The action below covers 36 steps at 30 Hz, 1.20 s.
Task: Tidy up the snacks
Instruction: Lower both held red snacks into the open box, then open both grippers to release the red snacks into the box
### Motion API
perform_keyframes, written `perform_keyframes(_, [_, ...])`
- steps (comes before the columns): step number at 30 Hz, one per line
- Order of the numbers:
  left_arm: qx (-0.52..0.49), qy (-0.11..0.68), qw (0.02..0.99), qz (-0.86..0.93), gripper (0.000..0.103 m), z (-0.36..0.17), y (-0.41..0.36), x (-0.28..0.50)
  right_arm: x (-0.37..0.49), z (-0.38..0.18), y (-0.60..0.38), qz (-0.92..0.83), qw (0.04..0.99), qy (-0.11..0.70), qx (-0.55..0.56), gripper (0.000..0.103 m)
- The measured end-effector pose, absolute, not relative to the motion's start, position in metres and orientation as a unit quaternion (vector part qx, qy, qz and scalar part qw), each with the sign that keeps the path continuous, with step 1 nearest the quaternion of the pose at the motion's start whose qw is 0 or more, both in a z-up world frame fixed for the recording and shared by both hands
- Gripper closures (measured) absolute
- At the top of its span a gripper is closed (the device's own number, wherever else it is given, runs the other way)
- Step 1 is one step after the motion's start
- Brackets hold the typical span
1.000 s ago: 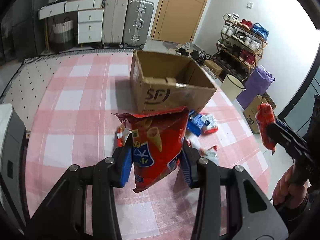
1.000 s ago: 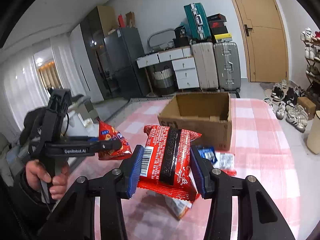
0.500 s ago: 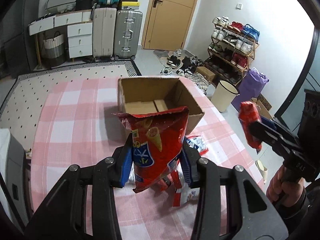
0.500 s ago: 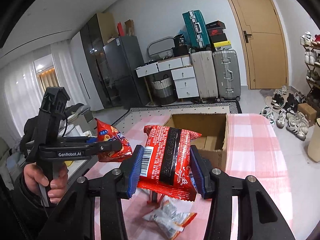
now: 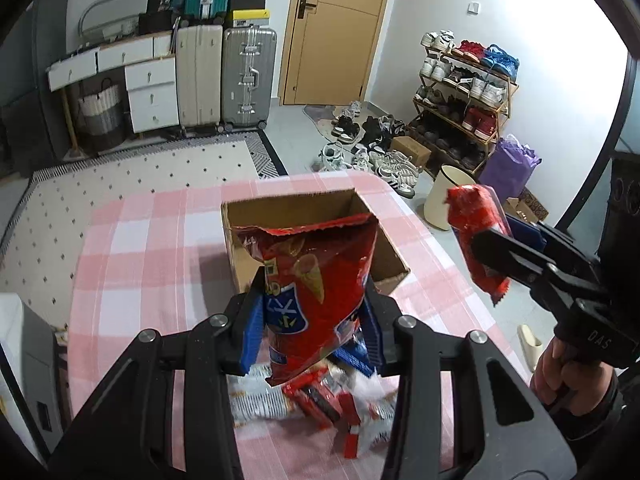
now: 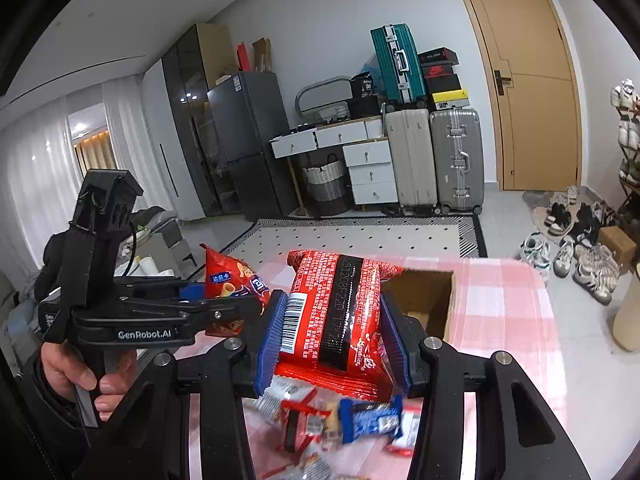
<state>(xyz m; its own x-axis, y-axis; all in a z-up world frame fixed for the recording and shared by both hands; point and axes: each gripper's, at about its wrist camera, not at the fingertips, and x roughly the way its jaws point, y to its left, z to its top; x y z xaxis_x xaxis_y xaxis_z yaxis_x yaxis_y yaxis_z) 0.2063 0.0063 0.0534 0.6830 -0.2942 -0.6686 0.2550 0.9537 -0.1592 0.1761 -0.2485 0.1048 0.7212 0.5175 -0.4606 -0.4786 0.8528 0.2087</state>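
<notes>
The left gripper (image 6: 256,304), seen from the right wrist camera, carries white lettering "GenRobot.AI" along the side of its black body. The right gripper (image 5: 504,240), seen from the left wrist camera, has "DAS" in faint letters on its black body near the handle. Between the right gripper's blue fingers (image 6: 272,336), the red noodle packet (image 6: 336,312) shows a barcode on a white patch beside the left finger and a black stripe with a printed number string, too small to read surely. The chip bag (image 5: 316,292) between the left fingers bears a blue emblem; its characters are unclear.
</notes>
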Motion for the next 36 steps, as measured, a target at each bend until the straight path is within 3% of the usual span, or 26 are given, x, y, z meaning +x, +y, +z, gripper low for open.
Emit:
perform_keyframes(13, [-0.024, 0.388, 0.911, -0.137, 0.065, 0.041, -0.014, 0.290, 0.243, 0.099, -0.251, 0.258, 0.923, 0.282, 0.047, 0.056])
perform_keyframes(31, [-0.031, 0.434, 0.891, -0.130, 0.064, -0.042, -0.007, 0.363, 0.325, 0.033, -0.227, 0.247, 0.902, 0.351, 0.039, 0.056])
perform_keyframes(36, [-0.030, 0.436, 0.891, -0.121, 0.063, -0.053, -0.005, 0.371, 0.337, 0.022, -0.230, 0.237, 0.901, 0.360, 0.046, 0.046])
